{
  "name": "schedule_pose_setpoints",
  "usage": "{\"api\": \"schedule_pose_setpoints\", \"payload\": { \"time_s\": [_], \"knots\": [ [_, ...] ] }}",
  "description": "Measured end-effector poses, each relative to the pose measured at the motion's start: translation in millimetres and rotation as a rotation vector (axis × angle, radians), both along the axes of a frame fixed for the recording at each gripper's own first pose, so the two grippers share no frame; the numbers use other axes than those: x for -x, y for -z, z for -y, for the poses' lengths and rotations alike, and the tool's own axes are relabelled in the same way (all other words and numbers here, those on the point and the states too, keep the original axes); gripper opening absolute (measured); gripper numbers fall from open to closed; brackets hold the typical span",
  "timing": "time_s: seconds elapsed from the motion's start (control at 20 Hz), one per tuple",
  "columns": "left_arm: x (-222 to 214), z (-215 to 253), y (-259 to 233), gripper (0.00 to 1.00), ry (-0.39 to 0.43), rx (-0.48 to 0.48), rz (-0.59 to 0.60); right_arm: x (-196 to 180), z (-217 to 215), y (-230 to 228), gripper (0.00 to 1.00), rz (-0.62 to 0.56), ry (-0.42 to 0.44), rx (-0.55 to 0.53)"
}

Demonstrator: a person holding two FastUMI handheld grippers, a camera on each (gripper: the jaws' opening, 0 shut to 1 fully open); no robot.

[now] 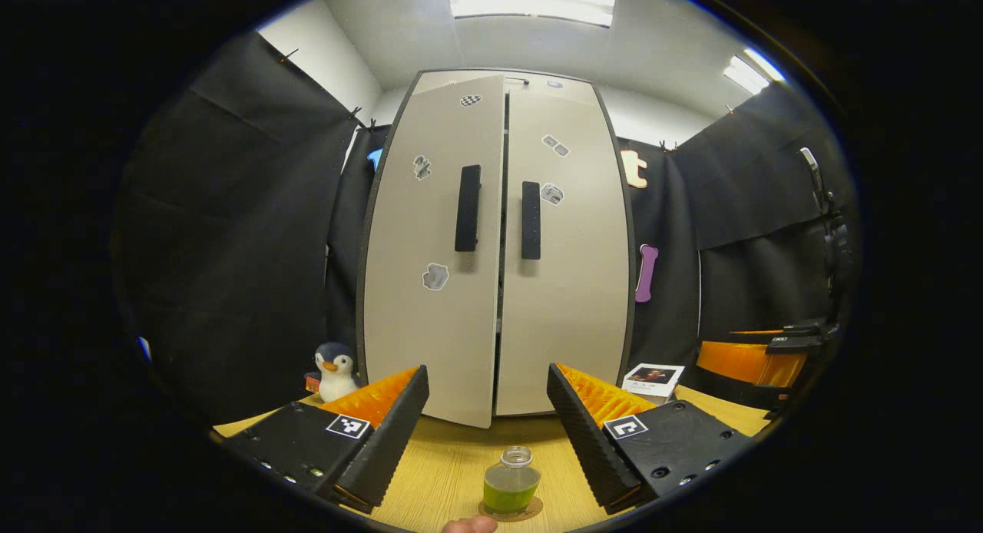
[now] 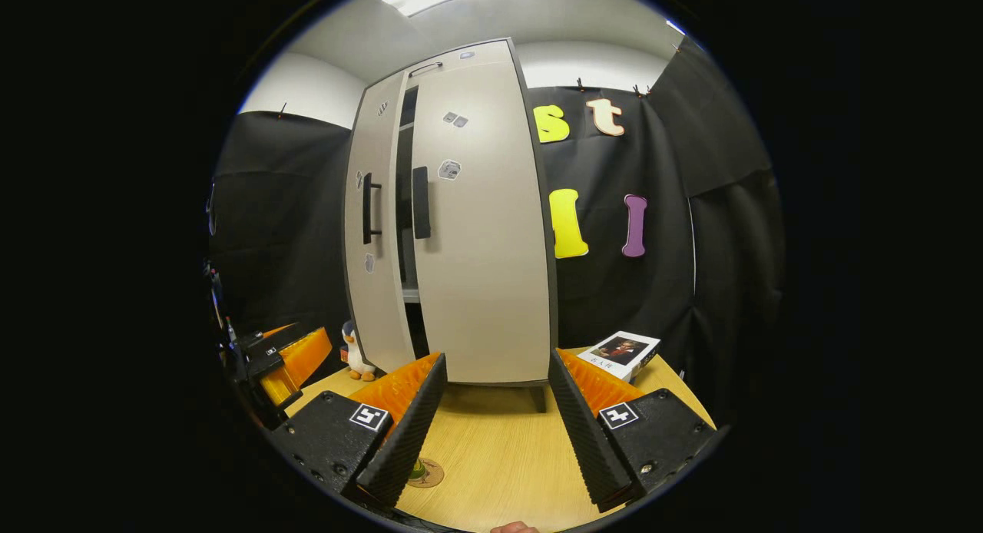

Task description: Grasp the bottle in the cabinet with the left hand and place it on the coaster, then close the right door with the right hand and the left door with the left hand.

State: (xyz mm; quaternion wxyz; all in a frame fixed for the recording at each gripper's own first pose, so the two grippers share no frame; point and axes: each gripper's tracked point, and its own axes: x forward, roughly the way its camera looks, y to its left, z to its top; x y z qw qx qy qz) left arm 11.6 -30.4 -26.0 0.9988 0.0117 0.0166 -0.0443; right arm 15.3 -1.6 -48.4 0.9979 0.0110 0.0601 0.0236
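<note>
Nearest my lens in the left gripper view, the left claw (image 1: 485,433) stands wide open with nothing between its fingers. Just past them, at the bottom centre of the frame, the bottle (image 1: 511,483) stands upright on the coaster (image 1: 530,511), green liquid filling its lower half, its neck clear. Both rest on the wooden desk (image 1: 445,471). Behind it, mid-frame, rises the cabinet (image 1: 495,249): its right door (image 1: 564,287) looks flush, while the left door (image 1: 430,272) stands slightly ajar, its lower edge jutting forward of the other. A toy penguin (image 1: 335,370) sits at lower left by the cabinet's foot, and a small box with a picture (image 1: 653,379) lies at lower right.

From the right gripper view I see the right claw (image 2: 491,433) likewise spread wide and holding nothing. Here the gap between the doors shows clearly in the upper left of the frame, with a dark interior behind it. An edge of the coaster peeks out beside the left finger at bottom, and the other gripper (image 2: 288,356) sits at the left edge.
</note>
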Motion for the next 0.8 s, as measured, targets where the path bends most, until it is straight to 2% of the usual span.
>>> {"api": "schedule_pose_setpoints", "payload": {
  "time_s": [0.8],
  "knots": [
    [1.7,-0.3,1.1,0.94,0.014,0.012,-0.013,0.2,0.7,-2.7,0.82,0.009,0.02,-0.012]
  ]
}}
